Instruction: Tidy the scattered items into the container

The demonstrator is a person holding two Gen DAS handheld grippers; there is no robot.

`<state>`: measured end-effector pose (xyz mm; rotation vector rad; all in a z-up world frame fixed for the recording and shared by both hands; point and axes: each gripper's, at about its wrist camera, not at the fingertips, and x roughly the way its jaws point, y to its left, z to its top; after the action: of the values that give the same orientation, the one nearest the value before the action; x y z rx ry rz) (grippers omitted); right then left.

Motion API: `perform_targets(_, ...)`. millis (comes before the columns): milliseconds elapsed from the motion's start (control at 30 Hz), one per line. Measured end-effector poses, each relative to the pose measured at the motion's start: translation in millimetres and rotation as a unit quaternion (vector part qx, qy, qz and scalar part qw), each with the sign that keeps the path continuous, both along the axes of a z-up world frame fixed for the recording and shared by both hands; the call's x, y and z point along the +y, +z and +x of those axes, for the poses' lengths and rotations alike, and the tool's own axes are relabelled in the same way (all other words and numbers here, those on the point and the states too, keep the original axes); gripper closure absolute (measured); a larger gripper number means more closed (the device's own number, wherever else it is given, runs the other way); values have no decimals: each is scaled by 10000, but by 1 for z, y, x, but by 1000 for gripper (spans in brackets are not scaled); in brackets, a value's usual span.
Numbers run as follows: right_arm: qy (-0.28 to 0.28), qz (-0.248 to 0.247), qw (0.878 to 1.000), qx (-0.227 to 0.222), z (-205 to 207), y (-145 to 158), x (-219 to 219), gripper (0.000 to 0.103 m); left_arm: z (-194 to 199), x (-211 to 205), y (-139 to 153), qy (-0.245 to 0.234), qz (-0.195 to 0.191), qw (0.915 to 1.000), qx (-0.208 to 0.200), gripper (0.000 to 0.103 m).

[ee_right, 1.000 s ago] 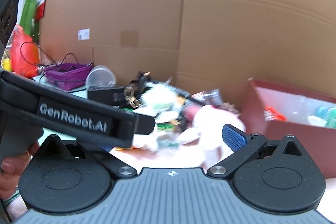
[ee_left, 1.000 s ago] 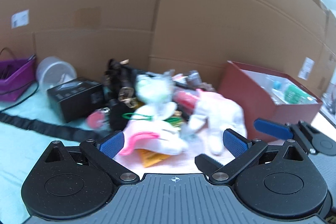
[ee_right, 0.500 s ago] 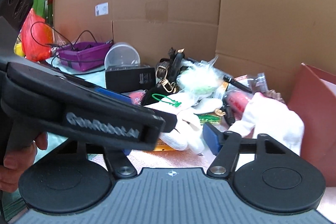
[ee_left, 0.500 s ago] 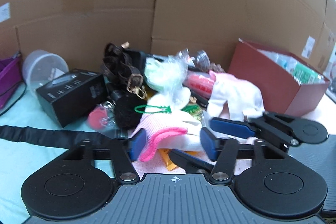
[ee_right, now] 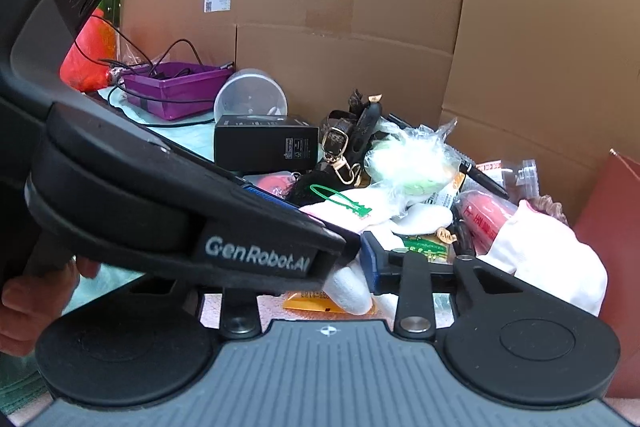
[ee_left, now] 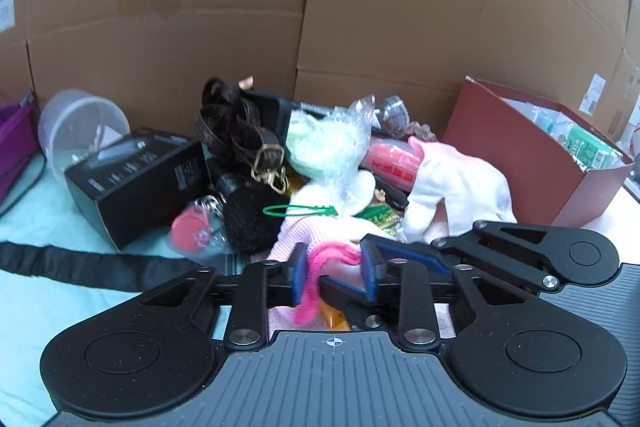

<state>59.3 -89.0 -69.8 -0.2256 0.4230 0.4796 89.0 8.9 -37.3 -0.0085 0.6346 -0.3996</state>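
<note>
Left wrist: fingers pinch pink glove (cuff).

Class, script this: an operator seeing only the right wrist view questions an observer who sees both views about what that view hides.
Operator: The left gripper blocks my view. What's between its fingers?
Observer: The glove's pink cuff; the jaws have just been closing and the pads press it.
Operator: What's inside the red box?
Observer: A green packet, near its far corner.
</note>
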Motion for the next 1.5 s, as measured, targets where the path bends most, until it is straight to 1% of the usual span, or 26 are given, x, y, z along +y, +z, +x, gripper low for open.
perform_targets(33,2,-11,10000,-32,-1,1,0,72,-2,0,2,0,24,10000,-24,84)
perform_targets(100,28,-8,9999,-97,-5,3,0,73,-6,0,7,-1,37,10000,-72,85)
perform_targets(133,37,20,9999,-125,-7,5,-1,73,-9,1,10,5,36,9999,-100,87)
perform_targets(167,53,56,9999,-153,-9,7,-2,73,-11,2,14,5,18,9999,-132,92)
perform_targets(233,84,123,9997,-185,-14,12,-5,82,-18,3,23,-16,-51,9998,-199,95)
perform_targets(267,99,177,9996,-199,-17,15,-7,85,-21,4,28,-35,-92,9997,-233,96)
perform_targets(300,111,246,9994,-218,-20,18,-10,88,-25,5,32,-50,-139,9995,-270,97)
perform_targets(333,120,323,9991,-238,-23,21,-13,93,-29,5,37,-69,-186,9994,-300,97)
perform_targets(367,130,401,9988,-250,-26,25,-16,96,-33,4,41,-91,-222,9991,-335,97)
perform_targets(533,180,642,9969,-416,-44,44,-31,97,-57,-4,60,-215,-328,9979,-517,97)
perform_targets(733,161,721,9955,-591,-77,62,-51,97,-87,-17,79,-450,-578,9962,-470,97)
perform_targets(900,-32,680,9944,-812,-108,74,-70,97,-112,-39,92,-810,-608,9926,-675,97)
perform_targets(1000,-179,635,9940,-877,-120,81,-77,97,-123,-49,93,-1007,-564,9905,-743,96)
perform_targets(1033,-200,595,9941,-885,-124,83,-78,97,-126,-51,92,-1042,-523,9904,-741,94)
perform_targets(1100,-201,521,9949,-840,-129,81,-79,97,-128,-50,85,-1028,-393,9918,-644,84)
perform_targets(1133,-162,468,9957,-780,-129,79,-77,97,-127,-49,78,-974,-299,9932,-555,73)
perform_targets(1200,-43,362,9977,-578,-127,70,-69,96,-122,-43,62,-793,-63,9964,-308,65)
perform_targets(1233,26,314,9987,-410,-123,63,-64,96,-118,-39,53,-659,8,9977,-149,59)
perform_targets(1333,205,154,9997,23,-112,38,-45,95,-105,-27,26,-472,102,9981,373,58)
perform_targets(1367,261,88,9995,166,-108,30,-39,95,-101,-23,19,-439,115,9977,506,53)
perform_targets(1400,294,18,9992,281,-105,23,-34,93,-98,-19,14,-409,137,9973,589,49)
perform_targets(1433,298,-32,9989,361,-104,17,-33,89,-97,-15,10,-372,144,9973,619,38)
perform_targets(1467,286,-68,9987,415,-103,13,-32,85,-95,-11,9,-331,139,9974,617,33)
perform_targets(1500,254,-81,9987,428,-103,11,-33,76,-94,-8,8,-320,127,9976,595,30)
